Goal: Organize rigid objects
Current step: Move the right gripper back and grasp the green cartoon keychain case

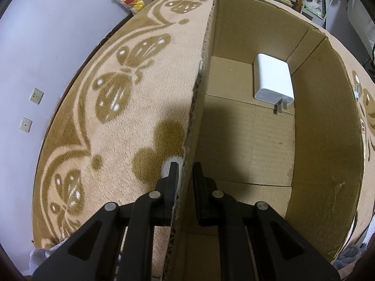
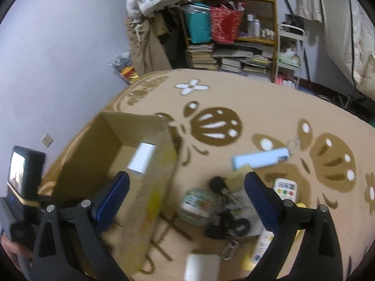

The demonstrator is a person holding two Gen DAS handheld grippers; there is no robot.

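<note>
cardboard box (image 1: 323,140) wall clamped by left gripper (image 1: 185,171), white charger (image 1: 273,82) inside, label unreadable

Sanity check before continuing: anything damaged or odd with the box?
Mild wear only: the cardboard box has a ragged top edge and a crease low on its right wall. The left gripper straddles its left wall. The white charger inside looks intact.

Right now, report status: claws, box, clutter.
Left claw clamped on brown cardboard box wall. Right claw open, empty. White charger boxed. Loose items on blanket.
</note>
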